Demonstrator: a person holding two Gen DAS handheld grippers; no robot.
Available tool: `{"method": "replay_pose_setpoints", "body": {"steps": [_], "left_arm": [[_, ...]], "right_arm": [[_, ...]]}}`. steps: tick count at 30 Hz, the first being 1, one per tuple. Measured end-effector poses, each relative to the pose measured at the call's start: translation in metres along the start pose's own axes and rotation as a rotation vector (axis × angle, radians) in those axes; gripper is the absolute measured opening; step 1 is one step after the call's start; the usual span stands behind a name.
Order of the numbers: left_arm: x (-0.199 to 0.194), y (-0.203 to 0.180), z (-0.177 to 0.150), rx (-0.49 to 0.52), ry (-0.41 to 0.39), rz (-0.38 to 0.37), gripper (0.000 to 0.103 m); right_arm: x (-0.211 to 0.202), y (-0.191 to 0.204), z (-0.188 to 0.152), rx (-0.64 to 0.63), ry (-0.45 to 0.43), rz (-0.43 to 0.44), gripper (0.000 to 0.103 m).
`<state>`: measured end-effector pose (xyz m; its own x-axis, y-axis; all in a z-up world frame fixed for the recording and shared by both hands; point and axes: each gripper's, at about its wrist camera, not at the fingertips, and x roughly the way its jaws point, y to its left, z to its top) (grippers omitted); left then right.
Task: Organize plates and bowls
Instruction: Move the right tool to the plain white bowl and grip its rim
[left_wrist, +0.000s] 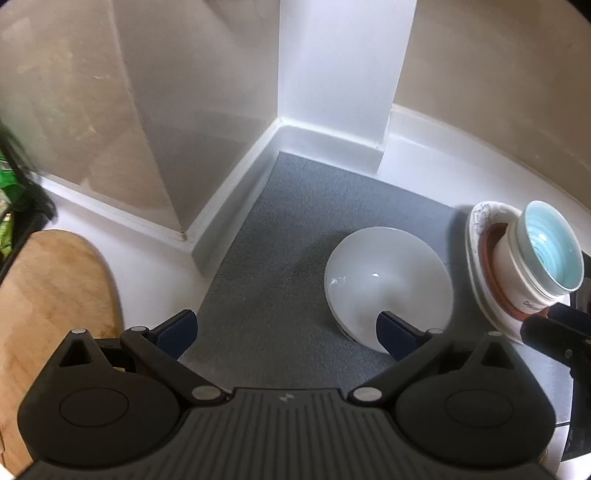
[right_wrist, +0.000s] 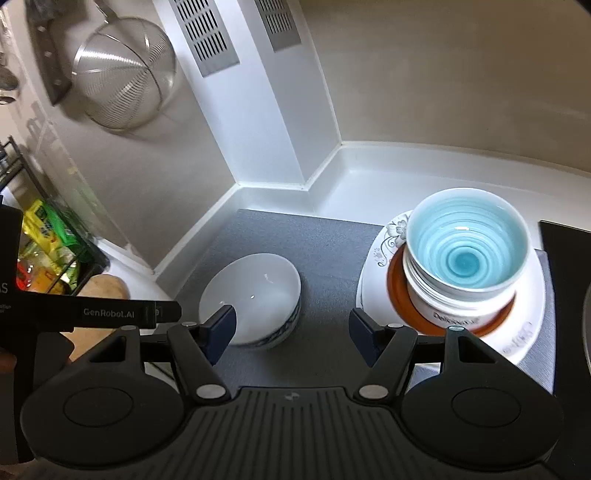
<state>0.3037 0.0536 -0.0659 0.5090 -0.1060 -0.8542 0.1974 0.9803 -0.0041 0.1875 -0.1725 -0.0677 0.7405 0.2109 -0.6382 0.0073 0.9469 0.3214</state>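
**White bowl waits off the stack**

White bowl (right_wrist: 255, 295) sits alone on the grey mat (right_wrist: 325, 332), beside the stack (right_wrist: 461, 266) of plates and blue bowl. Your left gripper (left_wrist: 286, 328) and right gripper (right_wrist: 291, 325) both hang open and empty. Next, you likely straddle its rim squarely, then close.

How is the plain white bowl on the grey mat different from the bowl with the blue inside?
The plain white ceramic bowl is glossy white inside, while the blue-lined ceramic bowl has turquoise rings.
The white bowl sits alone, directly on the grey mat; the blue-lined bowl tops a stack on a flower-patterned white plate.
The white bowl looks wider and shallower, the blue-lined one steeper.
Both stand upright and empty.
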Motion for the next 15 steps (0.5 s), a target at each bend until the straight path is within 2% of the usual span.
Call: {"method": "replay_pose_setpoints", "body": {"steps": [11,15], "left_arm": [[0.057,0.003,0.019,0.013,0.099,-0.017,0.103],[0.073,0.0,0.021,0.016,0.129,-0.02,0.103]], "right_arm": [[0.069,-0.003,0.021,0.015,0.105,-0.043,0.07],[0.087,-0.005,0.023,0.024,0.143,-0.029,0.07]]}}
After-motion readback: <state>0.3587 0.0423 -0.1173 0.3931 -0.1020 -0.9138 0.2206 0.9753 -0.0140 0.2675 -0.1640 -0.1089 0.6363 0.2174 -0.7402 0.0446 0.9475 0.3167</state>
